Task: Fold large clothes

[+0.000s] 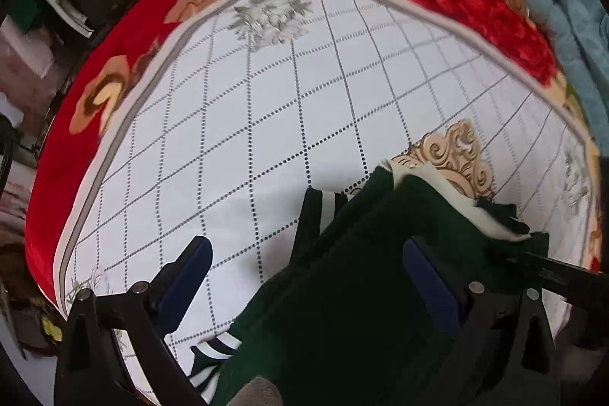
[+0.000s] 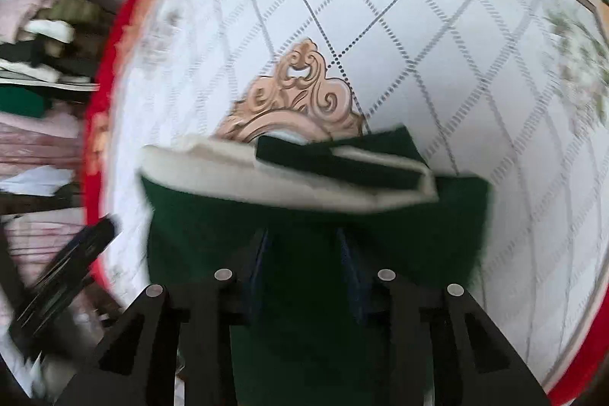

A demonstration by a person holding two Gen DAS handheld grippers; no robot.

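A dark green garment (image 1: 361,292) with a cream lining (image 1: 449,189) and white-striped cuffs (image 1: 327,204) lies on the white quilted mat (image 1: 266,139). My left gripper (image 1: 308,265) hangs above it, open wide, its blue-padded fingers (image 1: 190,265) apart with only part of the cloth below them. In the right wrist view the green garment (image 2: 190,215) is bunched between the narrow jaws of my right gripper (image 2: 306,253), which is shut on it. The cream lining (image 2: 266,177) is turned over at the top. The picture is blurred.
A red floral blanket (image 1: 114,37) borders the mat. Light blue fabric (image 1: 571,25) lies at the far right. A pile of other clothes (image 2: 45,44) sits off the mat's left side. A gold scroll ornament (image 2: 300,94) is printed on the mat beyond the garment.
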